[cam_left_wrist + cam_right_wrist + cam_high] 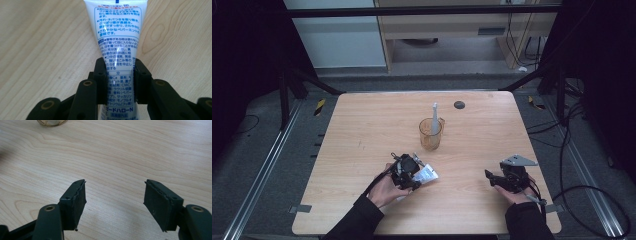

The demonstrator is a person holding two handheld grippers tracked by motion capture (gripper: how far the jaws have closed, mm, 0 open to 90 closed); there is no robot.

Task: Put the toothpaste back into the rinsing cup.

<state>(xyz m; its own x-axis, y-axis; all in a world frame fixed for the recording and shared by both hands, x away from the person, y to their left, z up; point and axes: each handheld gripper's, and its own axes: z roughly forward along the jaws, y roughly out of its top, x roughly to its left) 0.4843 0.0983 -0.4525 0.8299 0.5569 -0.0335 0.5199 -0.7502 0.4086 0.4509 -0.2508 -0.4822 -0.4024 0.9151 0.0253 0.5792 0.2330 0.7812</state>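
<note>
While right gripper [115, 202] jaws gape over bare table [125, 157], left gripper [117, 80] jaws pinch toothpaste tube [117, 45] btwn them.

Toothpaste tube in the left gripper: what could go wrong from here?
The left gripper pinches the toothpaste tube across its soft body, so a firm squeeze might deform it or let it slip. The cup already holds a tall toothbrush; dropping the tube in could knock it or tip the cup. The right gripper is open and away, unable to steady anything.
</note>
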